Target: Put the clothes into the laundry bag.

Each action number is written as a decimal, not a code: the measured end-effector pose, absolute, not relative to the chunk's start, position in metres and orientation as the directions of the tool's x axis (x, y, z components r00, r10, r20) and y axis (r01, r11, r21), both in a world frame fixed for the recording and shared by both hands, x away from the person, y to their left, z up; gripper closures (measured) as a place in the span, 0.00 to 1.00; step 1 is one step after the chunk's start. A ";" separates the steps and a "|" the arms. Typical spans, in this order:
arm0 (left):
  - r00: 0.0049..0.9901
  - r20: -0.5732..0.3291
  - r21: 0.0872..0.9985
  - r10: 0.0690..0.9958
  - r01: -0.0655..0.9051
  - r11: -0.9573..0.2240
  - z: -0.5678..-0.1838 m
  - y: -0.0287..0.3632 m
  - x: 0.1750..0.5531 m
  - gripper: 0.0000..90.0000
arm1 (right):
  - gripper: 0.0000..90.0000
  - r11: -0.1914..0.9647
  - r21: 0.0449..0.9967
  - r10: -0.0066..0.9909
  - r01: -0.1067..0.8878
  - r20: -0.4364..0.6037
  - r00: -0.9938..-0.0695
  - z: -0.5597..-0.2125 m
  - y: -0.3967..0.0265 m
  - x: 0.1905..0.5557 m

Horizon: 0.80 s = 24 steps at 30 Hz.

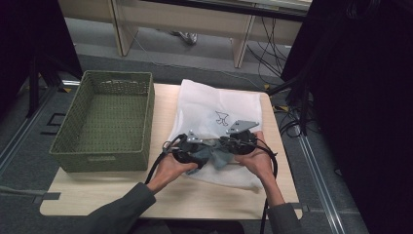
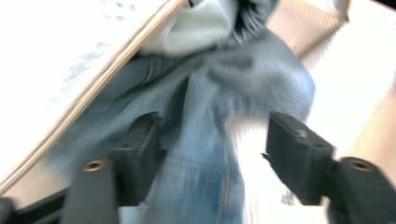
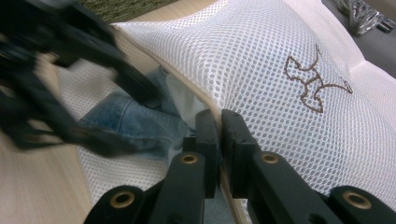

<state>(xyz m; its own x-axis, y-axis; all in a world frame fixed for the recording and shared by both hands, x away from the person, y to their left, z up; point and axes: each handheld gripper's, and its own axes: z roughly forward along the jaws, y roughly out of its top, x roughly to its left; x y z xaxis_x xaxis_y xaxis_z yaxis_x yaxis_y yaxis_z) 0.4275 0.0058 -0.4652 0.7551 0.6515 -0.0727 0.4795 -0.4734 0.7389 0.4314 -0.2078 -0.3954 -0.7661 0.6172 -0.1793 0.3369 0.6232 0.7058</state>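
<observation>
right claw (image 3: 219,154) is clamped on the rim of the white mesh bag (image 3: 261,70), holding its mouth up off the worktop (image 1: 97,190), while the left claw (image 2: 215,158) hangs open around the denim garment (image 2: 205,93) half inside. Risk: denim snags the rim and drags the bag loose, or slides back out

Basket (image 1: 104,122) left of mesh bag (image 1: 219,105)

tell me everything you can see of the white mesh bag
The white mesh bag lies flat on the table beside the green basket, soft netting with a brown outline figure stitched on it and a beige-edged opening. The right gripper is shut on that edge, lifting it. Blue denim cloth sticks out of the opening, between the left gripper's open jaws.
</observation>
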 end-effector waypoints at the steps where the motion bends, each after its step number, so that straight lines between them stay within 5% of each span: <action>1: 0.753 -0.065 0.734 0.654 0.480 -0.479 -0.463 0.012 0.423 0.35 | 0.96 0.624 0.703 0.618 0.340 -0.178 -0.766 -0.395 -0.207 0.431; 9: 0.749 -0.060 0.643 0.660 0.535 -0.548 -0.492 0.020 0.414 0.24 | 0.96 0.636 0.698 0.602 0.329 -0.183 -0.777 -0.394 -0.203 0.430; 11: 0.742 -0.024 0.651 0.670 0.520 -0.553 -0.503 0.013 0.423 0.38 | 0.96 0.623 0.700 0.624 0.349 -0.175 -0.762 -0.395 -0.202 0.429; 14: 0.733 -0.022 0.698 0.679 0.498 -0.515 -0.498 0.009 0.434 0.78 | 0.96 0.635 0.693 0.611 0.341 -0.180 -0.771 -0.394 -0.201 0.428; 20: 0.712 -0.044 0.763 0.701 0.476 -0.437 -0.471 -0.004 0.449 0.86 | 0.96 0.636 0.703 0.593 0.319 -0.181 -0.784 -0.386 -0.199 0.421; 24: 0.675 -0.010 0.744 0.738 0.498 -0.445 -0.490 -0.012 0.472 0.86 | 0.96 0.642 0.695 0.594 0.323 -0.185 -0.783 -0.390 -0.200 0.422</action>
